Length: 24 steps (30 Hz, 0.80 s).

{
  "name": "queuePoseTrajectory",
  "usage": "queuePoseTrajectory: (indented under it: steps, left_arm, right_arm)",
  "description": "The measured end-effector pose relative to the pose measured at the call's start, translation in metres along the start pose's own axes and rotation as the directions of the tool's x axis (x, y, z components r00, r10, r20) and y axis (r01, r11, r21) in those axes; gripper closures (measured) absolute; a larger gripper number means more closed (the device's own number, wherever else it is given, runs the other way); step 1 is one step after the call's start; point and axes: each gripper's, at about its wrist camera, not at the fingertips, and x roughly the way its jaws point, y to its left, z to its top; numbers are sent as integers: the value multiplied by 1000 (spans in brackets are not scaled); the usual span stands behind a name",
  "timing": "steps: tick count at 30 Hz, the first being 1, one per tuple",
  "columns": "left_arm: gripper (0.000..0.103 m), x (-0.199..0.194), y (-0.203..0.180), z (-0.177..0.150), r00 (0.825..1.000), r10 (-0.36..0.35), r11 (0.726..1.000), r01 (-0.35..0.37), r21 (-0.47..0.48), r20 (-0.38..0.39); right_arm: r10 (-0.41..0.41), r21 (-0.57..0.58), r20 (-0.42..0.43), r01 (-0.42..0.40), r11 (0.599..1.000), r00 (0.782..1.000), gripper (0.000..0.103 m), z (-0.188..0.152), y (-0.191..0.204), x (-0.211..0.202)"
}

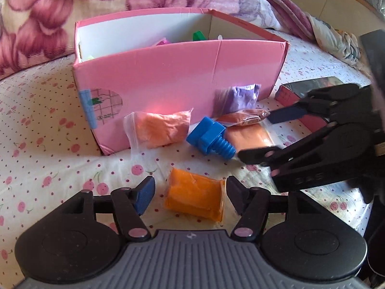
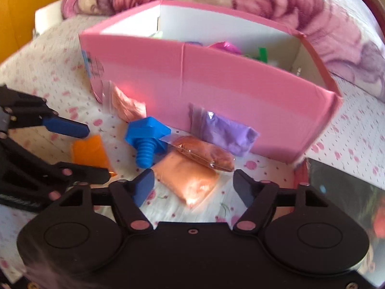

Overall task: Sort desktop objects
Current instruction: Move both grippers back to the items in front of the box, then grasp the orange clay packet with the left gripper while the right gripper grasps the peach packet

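Note:
A pink box (image 1: 168, 79) (image 2: 216, 91) stands on the cherry-print sheet with several items inside. In front of it lie a pale pink clay bag (image 1: 161, 127) (image 2: 127, 107), a blue toy bolt (image 1: 211, 139) (image 2: 146, 139), a purple bag (image 1: 238, 96) (image 2: 226, 132), a brown bag (image 1: 243, 118) (image 2: 207, 154), a peach bag (image 1: 247, 138) (image 2: 190, 180) and a bright orange bag (image 1: 195, 197) (image 2: 89, 151). My left gripper (image 1: 190, 192) is open around the orange bag. My right gripper (image 2: 192, 185) is open over the peach bag; it also shows in the left wrist view (image 1: 262, 134).
A floral blanket (image 1: 60, 12) lies behind the box. A dark glossy lid with pink sides (image 1: 310, 86) (image 2: 341, 187) sits to the right of the box. The sheet (image 1: 36, 125) extends to the left.

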Motion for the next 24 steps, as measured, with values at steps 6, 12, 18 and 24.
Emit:
queuePoseTrajectory:
  steps: [6,12,18,24]
  left_arm:
    - [39,-6,4,1,999,-53,998,54,-12,9]
    - [39,-13,2,0,999,-43,998,42,43,18]
    - [39,-6,-5,-7,999,-18,993,21,114,-29]
    - [42,1,3,-5,999,-7,999,8,46,-39]
  right_arm:
    - [136,-55,-47,-139,989,990,33,-6,3,-6]
    - [134,-80,-2,-134,988,991,34,-12,1,-23]
    - [135,-136,-2,-134,982,991,34,-6,2,-20]
    - [156,-275,2,-150,950,988,34,-3,18,-16]
